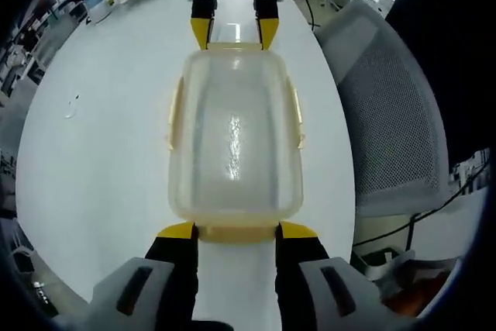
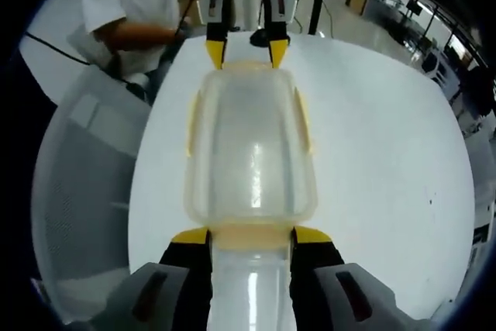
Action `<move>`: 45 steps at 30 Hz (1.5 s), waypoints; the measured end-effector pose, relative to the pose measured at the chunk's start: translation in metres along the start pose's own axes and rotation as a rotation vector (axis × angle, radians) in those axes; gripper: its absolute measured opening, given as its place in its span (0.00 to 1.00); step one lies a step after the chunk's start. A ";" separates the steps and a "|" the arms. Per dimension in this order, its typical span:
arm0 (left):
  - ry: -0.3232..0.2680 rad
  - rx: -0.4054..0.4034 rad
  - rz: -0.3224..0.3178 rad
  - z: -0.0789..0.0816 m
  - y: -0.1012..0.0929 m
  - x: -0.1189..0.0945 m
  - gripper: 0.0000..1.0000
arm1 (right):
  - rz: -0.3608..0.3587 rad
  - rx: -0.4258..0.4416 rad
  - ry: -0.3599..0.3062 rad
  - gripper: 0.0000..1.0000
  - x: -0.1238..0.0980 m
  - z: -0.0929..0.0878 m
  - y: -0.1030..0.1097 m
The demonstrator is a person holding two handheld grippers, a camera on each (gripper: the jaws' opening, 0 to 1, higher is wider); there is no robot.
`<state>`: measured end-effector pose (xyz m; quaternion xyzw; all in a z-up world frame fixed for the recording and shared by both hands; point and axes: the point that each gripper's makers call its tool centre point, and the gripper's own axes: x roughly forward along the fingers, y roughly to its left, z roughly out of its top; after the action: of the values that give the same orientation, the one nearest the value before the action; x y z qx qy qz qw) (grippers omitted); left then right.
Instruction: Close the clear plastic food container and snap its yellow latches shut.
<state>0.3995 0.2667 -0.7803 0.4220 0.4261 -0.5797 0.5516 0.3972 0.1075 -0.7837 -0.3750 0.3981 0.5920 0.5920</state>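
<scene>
Clear plastic, faintly frosted and glossy, forms the rounded-rectangle container (image 1: 235,145) lying lid-on in the middle of our white desk (image 1: 101,160), a mesh chair (image 1: 395,122) beside it. Our left claw (image 1: 236,230) sits at one short end, its yellow tips spread about as wide as the end latch (image 1: 236,232) between them — gripping nothing; our right claw (image 2: 250,236) does the same at the opposite end. The side latches (image 1: 295,118) look flared outward, unsnapped. We judge the smooth desk risky: uneven pressure from either end could slide or tip the container, and hard tips may skid off the slick latch.

One food container (image 1: 235,141), two hand-held grippers (image 1: 235,232) (image 1: 232,35), one mesh chair (image 1: 391,125), one white table (image 1: 101,153).
</scene>
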 end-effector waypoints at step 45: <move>-0.020 0.020 -0.015 0.092 -0.003 0.027 0.37 | -0.003 0.029 0.021 0.37 -0.039 -0.088 0.008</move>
<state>0.3936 0.1708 -0.7803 0.4186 0.4177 -0.5922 0.5473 0.3878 0.0117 -0.7832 -0.3734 0.4122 0.5813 0.5940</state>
